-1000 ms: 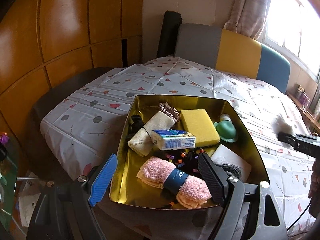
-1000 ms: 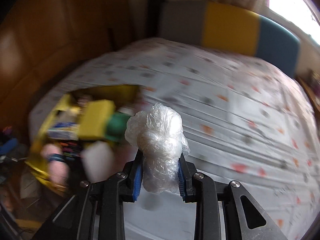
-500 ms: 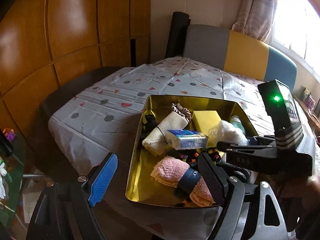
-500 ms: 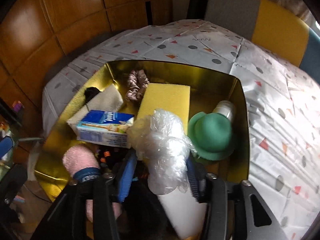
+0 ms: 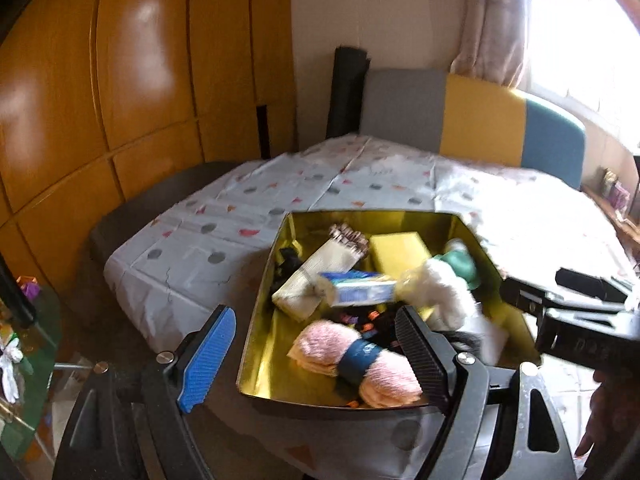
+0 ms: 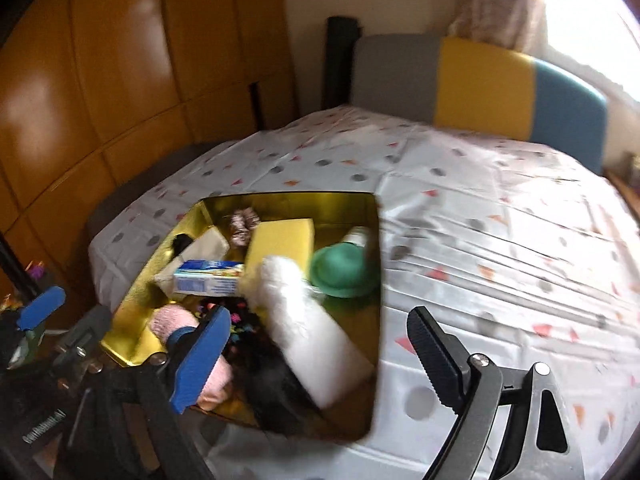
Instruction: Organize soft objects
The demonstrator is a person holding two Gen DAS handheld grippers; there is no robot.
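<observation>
A gold tin box [image 5: 264,320] [image 6: 132,276] sits at the near edge of a bed. It holds a rolled pink towel [image 5: 320,346], a yellow sponge [image 6: 280,240], a blue tissue pack [image 6: 204,282], a green hat-shaped item [image 6: 344,272] and a crumpled clear plastic bag [image 6: 280,284] [image 5: 444,288] lying loose among them. My right gripper [image 6: 316,356] is open and empty just above the box's near side. My left gripper [image 5: 316,356] is open and empty, in front of the box.
The bed has a white sheet [image 6: 500,240] with dots and triangles, bare to the right of the box. A grey, yellow and blue headboard [image 5: 480,120] stands behind. Orange wooden wardrobe doors [image 5: 100,80] fill the left. A glass side table [image 5: 24,360] is low left.
My right gripper carried the plastic bag from over the bed to the box, opened, and let it go; it now lies in the box. My left gripper stayed open.
</observation>
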